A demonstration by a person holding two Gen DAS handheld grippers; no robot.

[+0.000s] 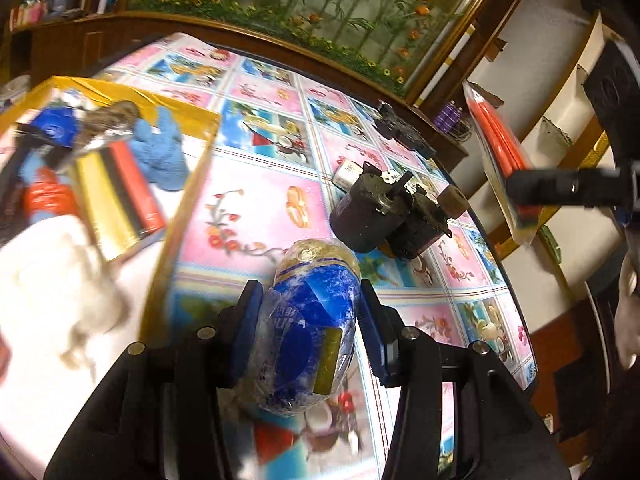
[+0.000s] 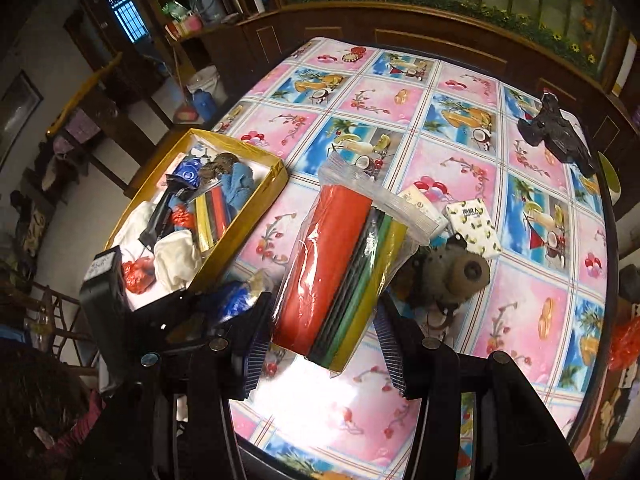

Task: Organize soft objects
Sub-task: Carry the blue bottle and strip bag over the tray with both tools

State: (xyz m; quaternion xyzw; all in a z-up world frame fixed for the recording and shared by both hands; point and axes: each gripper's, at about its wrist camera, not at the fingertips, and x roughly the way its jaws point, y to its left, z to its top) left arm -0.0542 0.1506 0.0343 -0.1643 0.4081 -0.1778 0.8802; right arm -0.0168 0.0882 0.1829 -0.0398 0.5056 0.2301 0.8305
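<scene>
The blue wrapped packet (image 1: 308, 332) is pinched in the left tongs (image 1: 310, 312) above the table (image 1: 248, 216), the bag of coloured sheets (image 2: 340, 268) in the right tongs (image 2: 324, 336); both are best lowered gently into the yellow box (image 2: 276, 178).

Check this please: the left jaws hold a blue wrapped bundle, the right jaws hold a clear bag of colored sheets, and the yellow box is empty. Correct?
Not quite. The yellow box is not empty: the right wrist view shows cloths and packets inside. The blue wrapped bundle and the clear bag of colored sheets are right.
</scene>
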